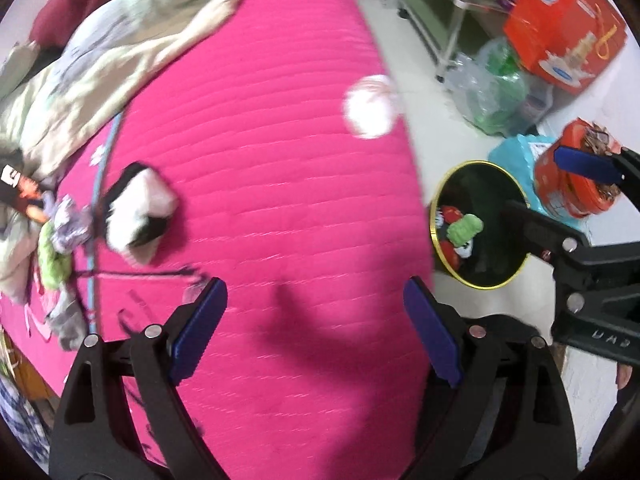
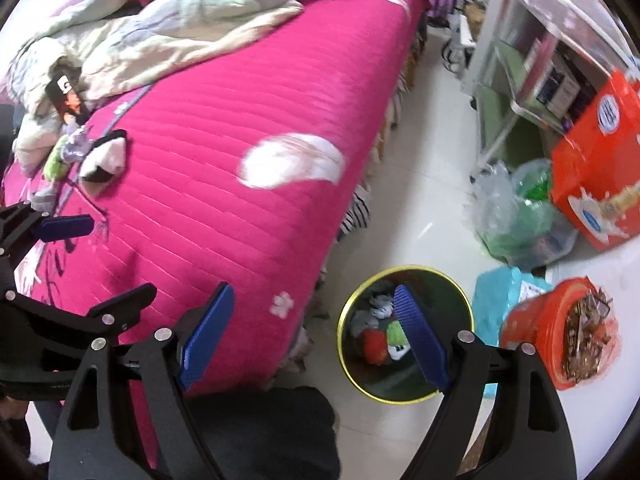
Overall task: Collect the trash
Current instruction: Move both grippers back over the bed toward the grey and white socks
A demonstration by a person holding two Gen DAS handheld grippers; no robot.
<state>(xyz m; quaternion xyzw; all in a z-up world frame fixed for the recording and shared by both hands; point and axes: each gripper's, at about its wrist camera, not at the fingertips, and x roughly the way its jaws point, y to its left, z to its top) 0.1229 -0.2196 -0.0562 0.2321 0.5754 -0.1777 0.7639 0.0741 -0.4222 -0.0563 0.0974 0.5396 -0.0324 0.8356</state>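
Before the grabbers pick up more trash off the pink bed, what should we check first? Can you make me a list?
1. Left gripper open and holding nothing: ok.
2. Right gripper open and holding nothing: ok.
3. Trash bin has room left: ok.
4. Trash left on the pink bed: ok, a white crumpled wad lies near the edge.
5. The wad's exact shape: cannot tell, blurred.

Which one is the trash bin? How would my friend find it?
Start at the big pink bed and look down at the white floor beside its edge. The trash bin stands there, between the bed and an orange bucket full of brown scraps. It is the only round one with a dark inside and a yellow rim.
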